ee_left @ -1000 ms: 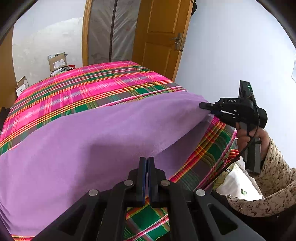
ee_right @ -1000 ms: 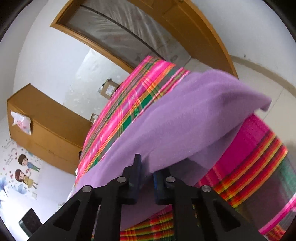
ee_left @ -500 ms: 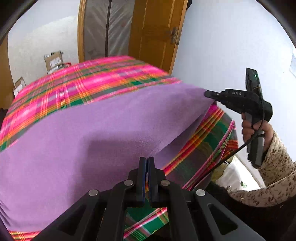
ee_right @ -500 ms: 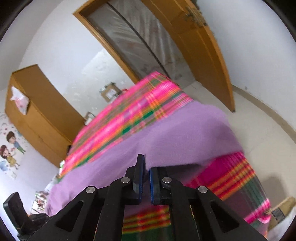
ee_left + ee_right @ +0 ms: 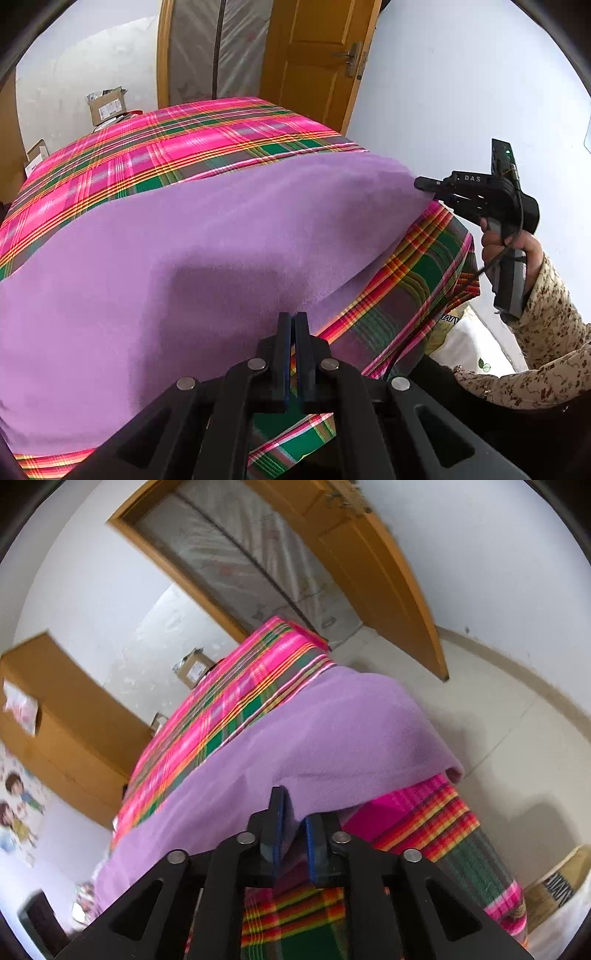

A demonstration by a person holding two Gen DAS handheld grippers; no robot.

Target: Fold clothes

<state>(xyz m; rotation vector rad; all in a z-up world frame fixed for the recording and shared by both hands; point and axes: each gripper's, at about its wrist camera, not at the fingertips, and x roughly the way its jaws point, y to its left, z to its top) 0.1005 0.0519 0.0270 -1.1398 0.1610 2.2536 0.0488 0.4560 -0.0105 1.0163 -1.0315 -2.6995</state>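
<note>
The plaid-covered bed [image 5: 229, 136] carries my purple fleece cloth [image 5: 177, 258], spread wide with its near edge raised off the plaid and draped over the bed's right corner. A second ago my right gripper [image 5: 293, 834] was pinched tighter on that edge; now its jaws stand slightly parted, fleece between them, so I judge the hold is loosening. My left gripper [image 5: 294, 332] has its jaws pressed together at the cloth's near edge, apparently holding it.
</note>
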